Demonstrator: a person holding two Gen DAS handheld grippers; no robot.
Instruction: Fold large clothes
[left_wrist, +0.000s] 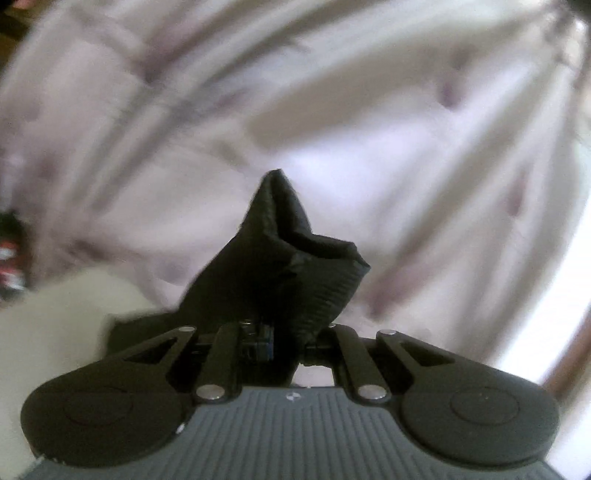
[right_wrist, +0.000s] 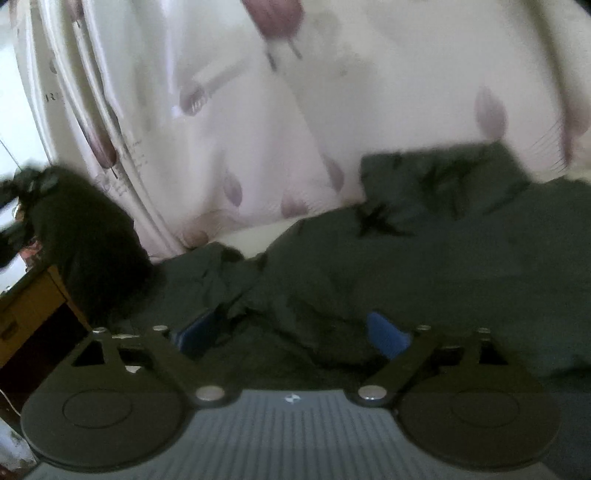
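The dark garment (right_wrist: 424, 251) lies rumpled under the wide-apart right tool (right_wrist: 291, 332); the left tool (left_wrist: 275, 325) clamps its ribbed black edge.

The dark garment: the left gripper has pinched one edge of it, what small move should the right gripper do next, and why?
Probably lower the right gripper and close it on the crumpled dark green fabric garment just below it. Its jaws stand wide open with no cloth pinched, while the left gripper is shut on a black ribbed cloth edge, so a second hold seems needed.

A black ribbed garment (left_wrist: 280, 266) against a white curtain (left_wrist: 369, 110) patterned with mauve petals.
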